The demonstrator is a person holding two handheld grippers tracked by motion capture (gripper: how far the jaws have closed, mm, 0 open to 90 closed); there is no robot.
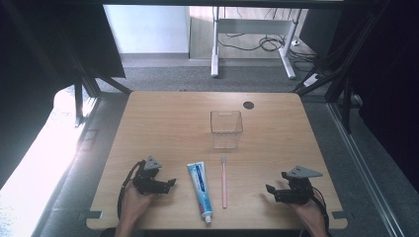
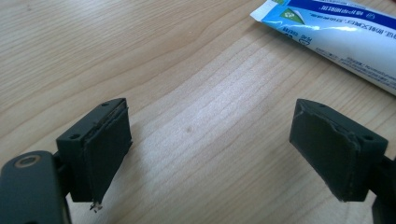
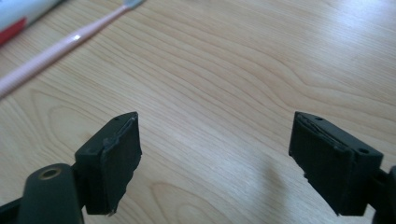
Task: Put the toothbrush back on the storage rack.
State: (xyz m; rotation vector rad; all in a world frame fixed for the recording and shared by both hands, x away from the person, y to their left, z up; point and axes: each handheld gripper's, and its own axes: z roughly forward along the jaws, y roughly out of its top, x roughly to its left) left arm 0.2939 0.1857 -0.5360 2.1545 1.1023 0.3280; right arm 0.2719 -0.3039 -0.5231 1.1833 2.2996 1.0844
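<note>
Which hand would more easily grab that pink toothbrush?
Probably the right gripper: open, facing the toothbrush across bare table. The toothpaste tube lies between it and the left gripper.

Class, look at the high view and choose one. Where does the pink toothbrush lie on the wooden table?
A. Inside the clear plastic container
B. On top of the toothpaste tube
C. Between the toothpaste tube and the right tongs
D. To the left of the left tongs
C: the pink toothbrush lies flat on the table, just right of the white and blue toothpaste tube and left of the right tongs, apart from both.
</note>
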